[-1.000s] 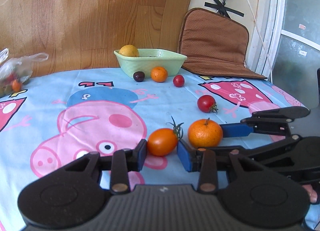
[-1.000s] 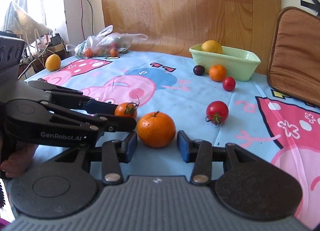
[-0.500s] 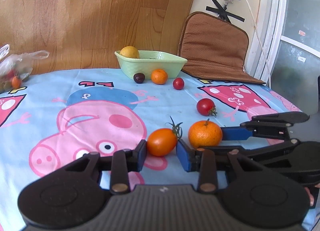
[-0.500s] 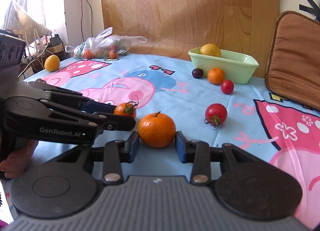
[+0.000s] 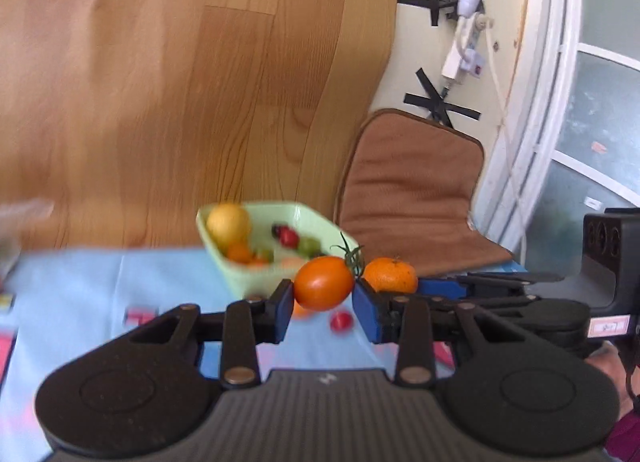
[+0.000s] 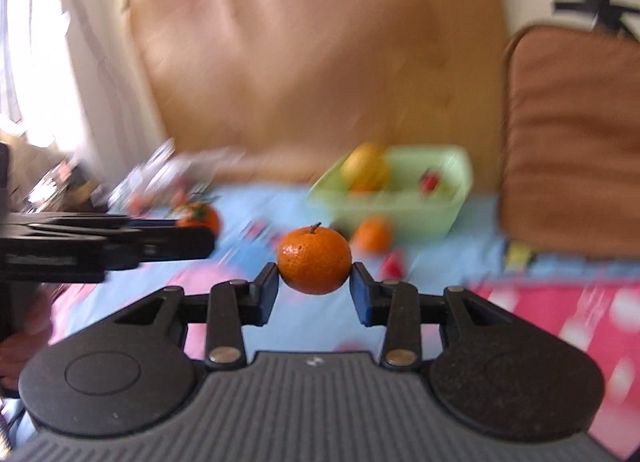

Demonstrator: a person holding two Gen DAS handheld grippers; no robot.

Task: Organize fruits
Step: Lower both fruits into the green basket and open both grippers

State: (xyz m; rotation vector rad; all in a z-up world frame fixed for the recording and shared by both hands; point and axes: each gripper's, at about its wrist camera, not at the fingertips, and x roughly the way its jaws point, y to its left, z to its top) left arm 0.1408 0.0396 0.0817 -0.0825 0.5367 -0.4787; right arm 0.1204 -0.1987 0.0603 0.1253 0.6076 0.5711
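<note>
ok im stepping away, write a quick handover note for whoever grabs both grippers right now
Left gripper: shut on the orange tomato with the green stem, held off the table.
Right gripper: shut on the mandarin, also in the air.
Both face the green bowl at the back of the table, which already holds a yellow fruit and several small fruits.
Done: both fruits picked up.
Left: drop both into the bowl, then collect the loose fruit in front of it, an orange fruit and a small red tomato. The views are blurred, so there may be more.
</note>
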